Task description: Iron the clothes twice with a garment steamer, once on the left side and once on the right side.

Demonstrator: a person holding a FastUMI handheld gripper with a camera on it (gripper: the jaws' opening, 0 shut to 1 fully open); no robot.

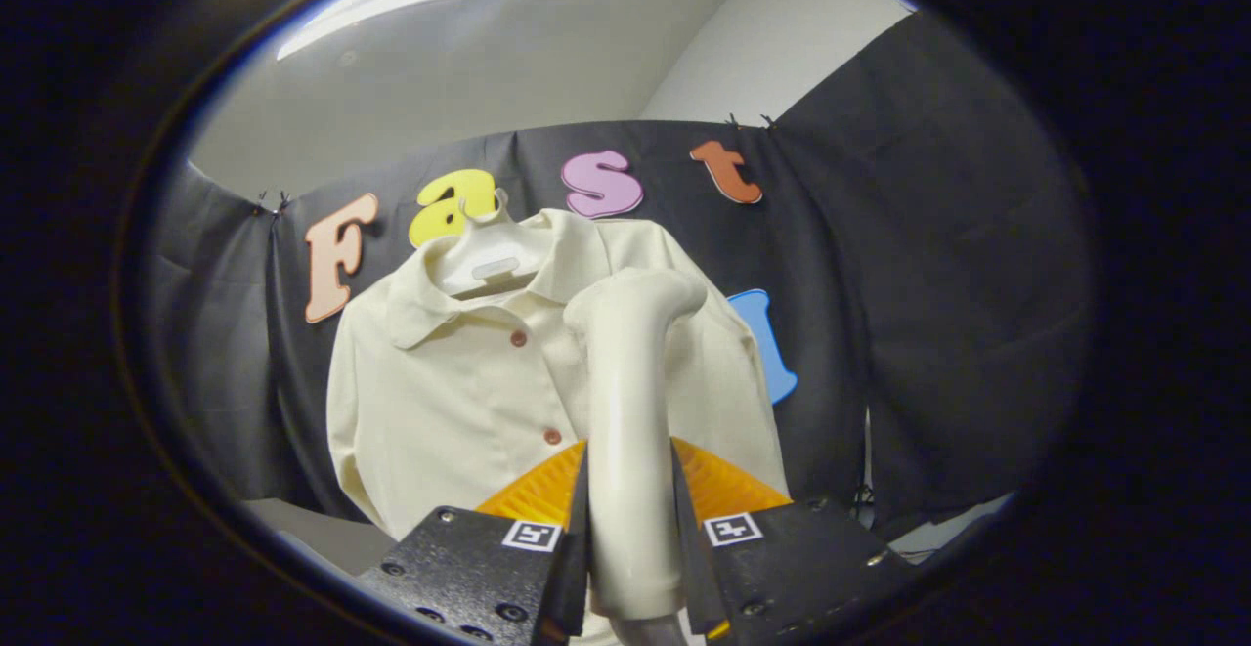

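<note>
— So where does the gripper (pixel 630 529) have the garment steamer (pixel 630 411)?

— Its two fingers are pressed against either side of the steamer's upright handle, low down, with the curved head rising beyond them toward the cream shirt (pixel 459 402).

— And the shirt?

— It hangs on a white hanger (pixel 486 270) against the booth's black cloth wall, just behind the steamer head, collar up and two reddish buttons showing down the front.

— How would the steamer handle?

— Likely rigid, smooth plastic, so rather slippery; top-heavy too, with the head well above the grip. A firm clamp on the straight handle looks the sensible hold.

— The shirt itself?

— Probably light and soft. It should swing or yield if the head pushes hard, so gentle strokes seem wise.
</note>
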